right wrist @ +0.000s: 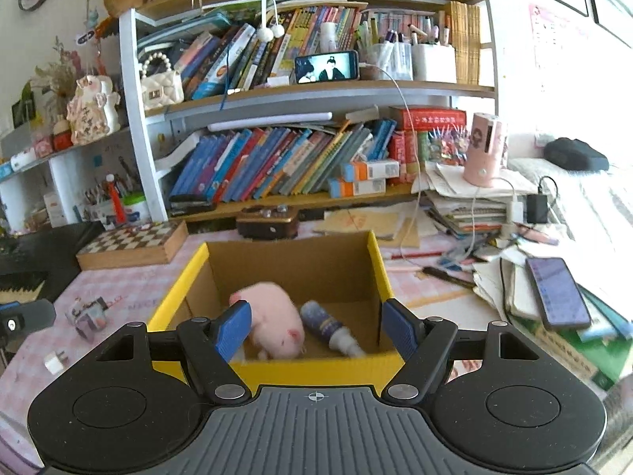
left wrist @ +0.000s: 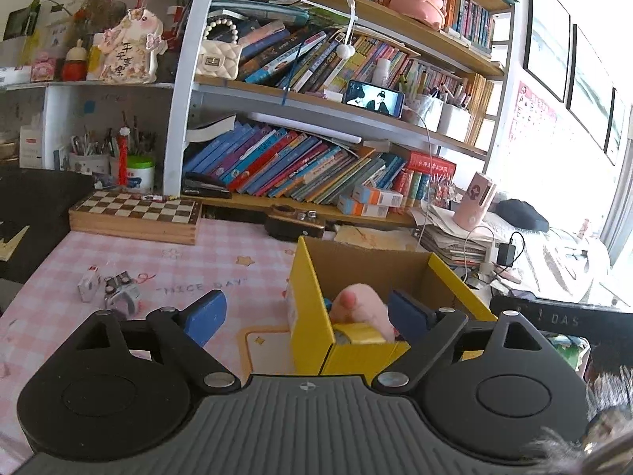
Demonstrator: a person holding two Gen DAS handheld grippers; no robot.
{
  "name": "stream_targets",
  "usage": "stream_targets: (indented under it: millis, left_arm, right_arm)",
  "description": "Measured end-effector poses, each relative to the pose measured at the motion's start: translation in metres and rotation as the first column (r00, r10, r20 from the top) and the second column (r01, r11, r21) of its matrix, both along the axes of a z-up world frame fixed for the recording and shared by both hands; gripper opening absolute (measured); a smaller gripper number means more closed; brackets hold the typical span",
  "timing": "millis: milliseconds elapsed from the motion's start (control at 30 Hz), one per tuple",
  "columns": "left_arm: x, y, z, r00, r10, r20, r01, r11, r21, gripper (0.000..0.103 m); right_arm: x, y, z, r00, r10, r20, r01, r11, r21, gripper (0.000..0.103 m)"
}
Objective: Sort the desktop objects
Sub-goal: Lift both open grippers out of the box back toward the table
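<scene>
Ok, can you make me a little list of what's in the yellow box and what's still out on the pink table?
box: yellow cardboard box, open top, on the pink checked tablecloth
inside: pink plush pig toy; small purple bottle with a white cap beside it; yellow tape roll
still out: small grey toy car; little white plug
left gripper: fingers open, holding nothing
right gripper: fingers open, holding nothing

Yellow box [right wrist: 389,281], pink plush pig [right wrist: 273,316], pink-checked tablecloth [left wrist: 221,245]
</scene>
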State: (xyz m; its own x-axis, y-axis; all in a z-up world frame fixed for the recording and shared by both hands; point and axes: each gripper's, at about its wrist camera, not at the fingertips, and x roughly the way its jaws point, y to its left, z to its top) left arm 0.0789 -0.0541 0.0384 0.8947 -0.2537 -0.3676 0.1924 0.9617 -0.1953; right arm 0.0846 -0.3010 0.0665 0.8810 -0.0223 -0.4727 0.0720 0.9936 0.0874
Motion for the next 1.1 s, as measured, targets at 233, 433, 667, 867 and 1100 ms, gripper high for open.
stream_targets:
  millis: [233,433,667,867,1100]
  left_arm:
    - [-0.022,0.026,-0.004,1.0,0.01,-0.003,-0.01,1.0,0.014,0.089]
    - [-0.041,0.047,-0.014,0.999,0.02,-0.036,-0.018,0.999,0.043,0.09]
    - [-0.059,0.067,-0.024,0.996,0.028,-0.082,-0.024,0.998,0.057,0.091]
    - [-0.068,0.081,-0.032,0.992,0.033,-0.124,-0.024,0.997,0.068,0.091]
    - [-0.079,0.096,-0.039,0.987,0.037,-0.158,-0.026,0.997,0.069,0.091]
  right_arm:
    - [-0.03,0.031,-0.011,1.0,-0.019,-0.02,0.019,1.0,-0.017,0.075]
    - [-0.052,0.056,-0.019,0.998,-0.04,-0.049,0.041,0.999,0.002,0.075]
    - [-0.071,0.081,-0.03,0.994,-0.051,-0.098,0.053,0.998,0.027,0.075]
    - [-0.084,0.103,-0.036,0.992,-0.022,-0.125,0.026,0.999,0.03,0.075]
    - [-0.094,0.122,-0.043,0.987,0.011,-0.161,-0.004,0.999,0.047,0.075]
